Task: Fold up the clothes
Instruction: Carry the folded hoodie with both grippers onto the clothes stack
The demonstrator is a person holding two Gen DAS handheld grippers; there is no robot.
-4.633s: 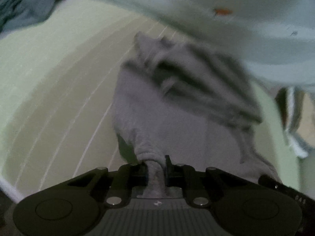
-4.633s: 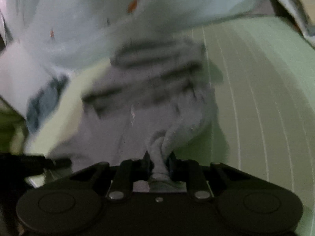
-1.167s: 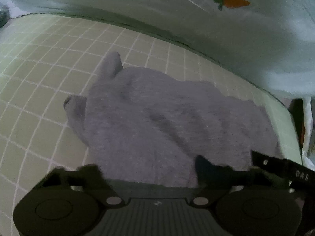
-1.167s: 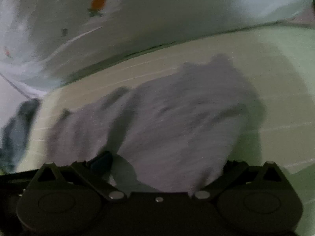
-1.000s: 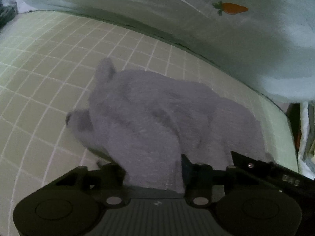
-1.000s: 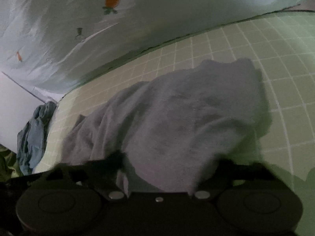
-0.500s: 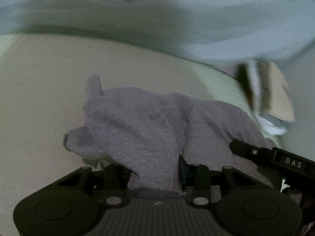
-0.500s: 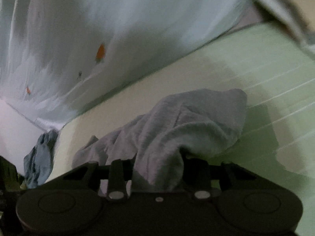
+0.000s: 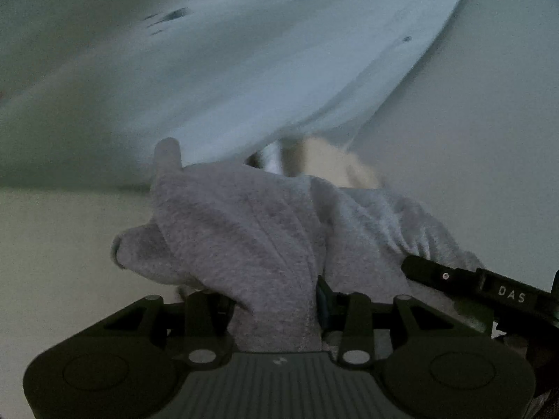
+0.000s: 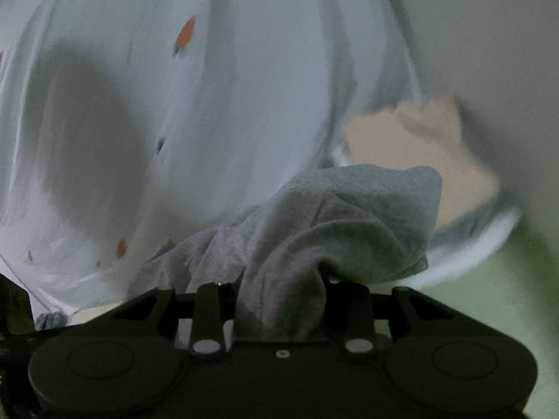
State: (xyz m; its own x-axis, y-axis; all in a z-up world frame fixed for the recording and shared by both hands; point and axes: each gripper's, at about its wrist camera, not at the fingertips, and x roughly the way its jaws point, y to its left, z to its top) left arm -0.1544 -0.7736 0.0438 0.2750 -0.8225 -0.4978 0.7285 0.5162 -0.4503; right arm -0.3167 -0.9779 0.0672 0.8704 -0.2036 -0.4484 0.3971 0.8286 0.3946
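Note:
A grey knit garment (image 9: pixel 251 230) hangs bunched in front of both cameras, lifted off the green surface. My left gripper (image 9: pixel 276 310) is shut on a thick fold of it; the cloth hides the fingertips. My right gripper (image 10: pixel 279 307) is shut on another fold of the same garment (image 10: pixel 335 223), which drapes over its jaws. The right gripper's black body (image 9: pixel 489 289) shows at the right of the left wrist view, close by.
A pale blue sheet with carrot prints (image 10: pixel 216 104) hangs behind. The green mat (image 10: pixel 489 314) lies below at right and shows blurred in the left wrist view (image 9: pixel 63 244). A tan and white object (image 10: pixel 419 146) sits at the back. A blue cloth (image 10: pixel 49 319) lies far left.
Both grippers closed on folds of the grey garment and lifted it off the mat. The views tilted up toward the hanging sheet.

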